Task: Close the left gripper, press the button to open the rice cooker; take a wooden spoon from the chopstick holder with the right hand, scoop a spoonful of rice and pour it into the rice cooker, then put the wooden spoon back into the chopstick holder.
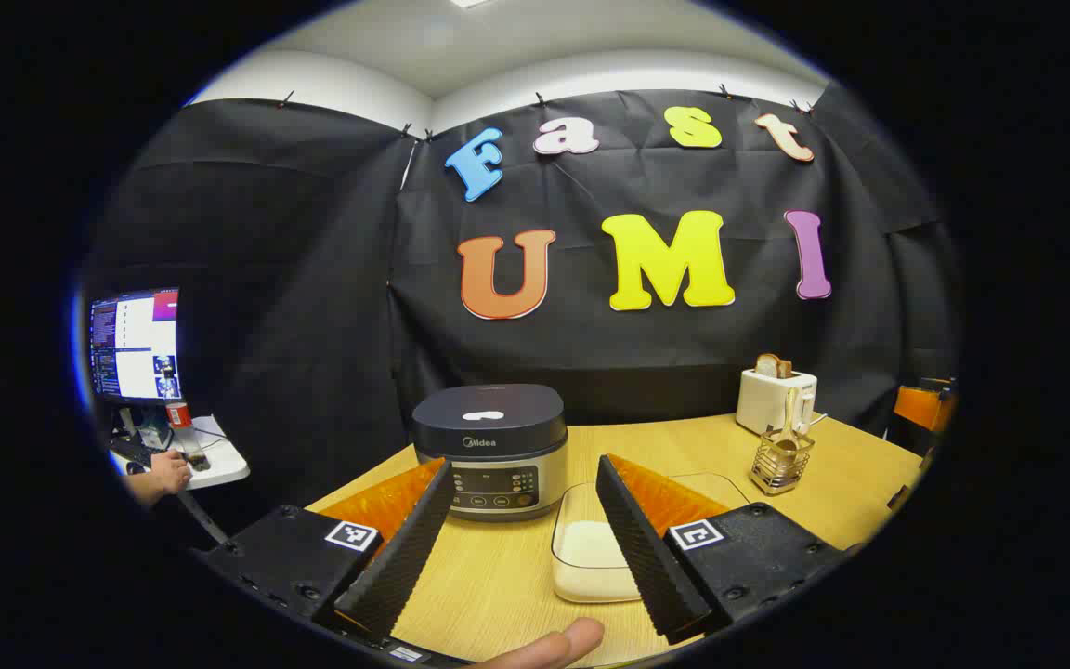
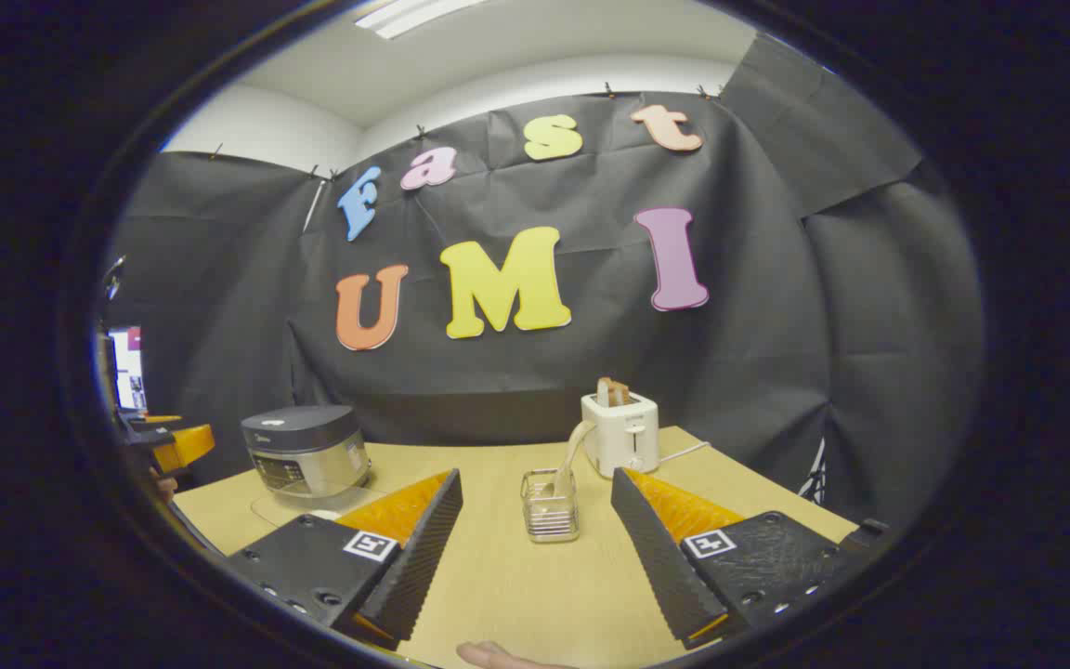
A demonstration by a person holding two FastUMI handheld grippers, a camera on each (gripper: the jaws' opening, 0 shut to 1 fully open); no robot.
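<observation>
While rice cooker (image 1: 489,449) is sitting lid-down on the bench (image 1: 498,576), nothing's looking done yet.
Left claw (image 1: 521,539) & right claw (image 2: 535,548) are both hanging spread, w/ wooden spoon (image 2: 568,460) standing in chopstick holder (image 2: 550,506); rice dish (image 1: 591,557) is lying beside cooker.

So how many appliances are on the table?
2: the rice cooker at the left, lid shut, and the toaster at the back right, behind the chopstick holder.
</observation>
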